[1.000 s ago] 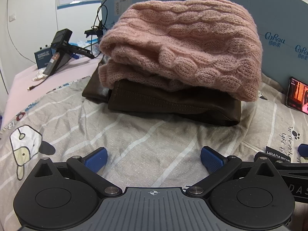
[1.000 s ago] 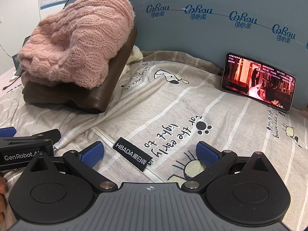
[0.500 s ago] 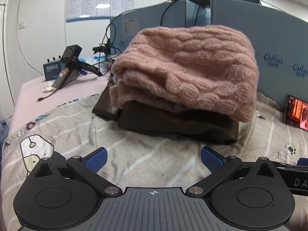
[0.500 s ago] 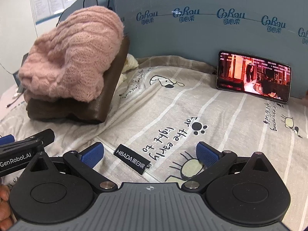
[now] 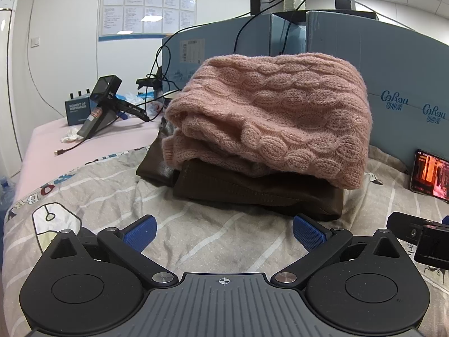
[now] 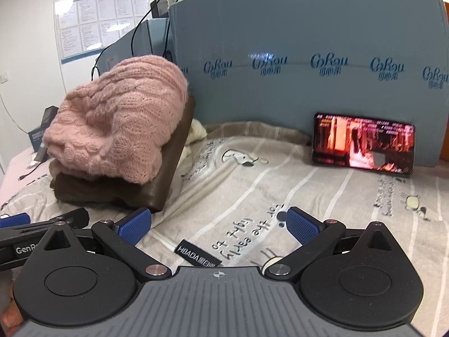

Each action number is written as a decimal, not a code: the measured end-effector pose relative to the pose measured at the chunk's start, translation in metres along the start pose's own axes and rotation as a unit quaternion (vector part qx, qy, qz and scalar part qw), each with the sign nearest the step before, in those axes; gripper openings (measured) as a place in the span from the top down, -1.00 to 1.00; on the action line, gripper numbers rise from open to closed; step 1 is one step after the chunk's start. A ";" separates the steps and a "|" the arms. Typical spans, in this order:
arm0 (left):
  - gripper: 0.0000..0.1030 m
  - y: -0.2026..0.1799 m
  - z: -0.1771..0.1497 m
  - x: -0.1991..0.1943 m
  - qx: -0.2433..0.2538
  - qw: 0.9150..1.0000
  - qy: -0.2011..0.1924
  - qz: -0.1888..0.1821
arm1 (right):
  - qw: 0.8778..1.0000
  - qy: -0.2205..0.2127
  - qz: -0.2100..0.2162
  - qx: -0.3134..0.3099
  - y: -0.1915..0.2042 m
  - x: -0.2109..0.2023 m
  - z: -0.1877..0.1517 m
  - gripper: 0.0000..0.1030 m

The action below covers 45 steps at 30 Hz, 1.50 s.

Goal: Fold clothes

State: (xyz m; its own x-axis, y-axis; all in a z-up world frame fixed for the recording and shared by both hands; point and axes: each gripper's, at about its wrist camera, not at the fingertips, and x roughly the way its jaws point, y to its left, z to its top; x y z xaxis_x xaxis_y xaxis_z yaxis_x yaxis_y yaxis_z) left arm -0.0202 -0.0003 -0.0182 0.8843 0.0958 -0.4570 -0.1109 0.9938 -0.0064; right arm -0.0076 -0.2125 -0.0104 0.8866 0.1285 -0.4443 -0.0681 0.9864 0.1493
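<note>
The left fingers (image 5: 139, 232) and right fingers (image 6: 303, 225) are spread wide, holding nothing. The folded pink sweater (image 5: 275, 112) sits on a brown garment (image 5: 258, 191) on the striped sheet (image 6: 280, 185), near a phone (image 6: 363, 147)

Pink cable-knit sweater (image 5: 269, 112), dark brown garment (image 5: 261, 191), grey striped cartoon-print sheet (image 5: 196, 224).
</note>
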 end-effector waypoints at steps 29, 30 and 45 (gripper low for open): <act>-1.00 -0.002 0.003 -0.024 -0.014 0.992 -0.126 0.004 | 0.995 -0.091 -0.033 -0.020 -0.002 -0.017 -0.001 -1.00; -1.00 -0.003 0.003 -0.024 -0.013 0.992 -0.128 0.004 | 0.995 -0.092 -0.035 -0.021 -0.002 -0.017 -0.001 -1.00; -1.00 -0.002 0.002 -0.026 -0.014 0.990 -0.137 0.006 | 0.994 -0.103 -0.032 -0.028 0.001 -0.019 -0.003 -1.00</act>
State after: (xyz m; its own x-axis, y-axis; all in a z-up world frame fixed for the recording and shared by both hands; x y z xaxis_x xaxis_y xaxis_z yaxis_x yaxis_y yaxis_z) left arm -0.0425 -0.0047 -0.0049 0.9722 0.1227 -0.1992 -0.1309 0.9910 -0.0280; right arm -0.0263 -0.2135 -0.0042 0.9645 0.0481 -0.2596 -0.0294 0.9967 0.0754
